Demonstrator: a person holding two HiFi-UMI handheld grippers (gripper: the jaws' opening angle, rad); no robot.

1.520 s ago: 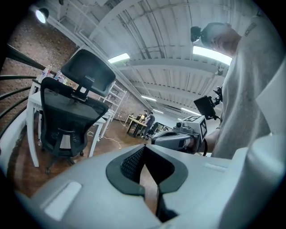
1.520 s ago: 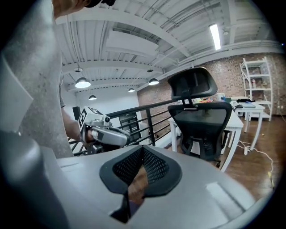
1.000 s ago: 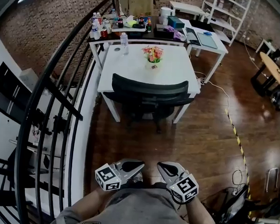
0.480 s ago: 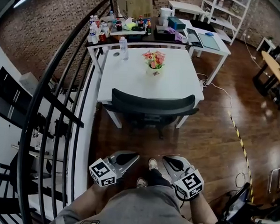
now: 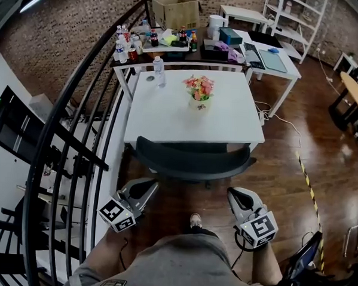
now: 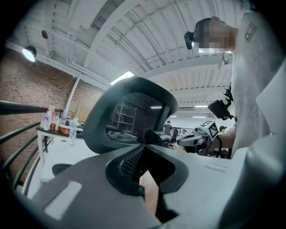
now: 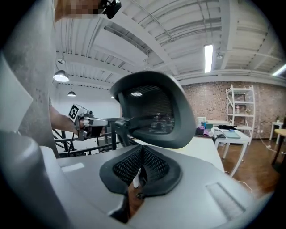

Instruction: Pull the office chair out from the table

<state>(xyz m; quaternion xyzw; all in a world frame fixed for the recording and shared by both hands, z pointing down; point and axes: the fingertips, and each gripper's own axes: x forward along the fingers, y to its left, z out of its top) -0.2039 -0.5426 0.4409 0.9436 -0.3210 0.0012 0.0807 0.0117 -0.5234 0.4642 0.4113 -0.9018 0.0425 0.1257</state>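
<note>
The left gripper (image 5: 145, 185) and right gripper (image 5: 238, 195), fingers pressed together and empty, have the black mesh-backed office chair (image 5: 190, 161) just ahead, tucked at the white square surface (image 5: 168, 115).

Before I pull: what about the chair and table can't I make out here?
Chair base and wheels: head view, hidden by the backrest and white table.
Bottle labels: head view, too small.
Chair below backrest: both gripper views, blocked by the left tool and right tool.

Office chair (image 5: 190, 161) at the table's (image 5: 162, 117) near edge, flower pot (image 5: 199, 94) on top; left tool (image 5: 145, 185), right tool (image 5: 237, 194) flanking the chair.
</note>
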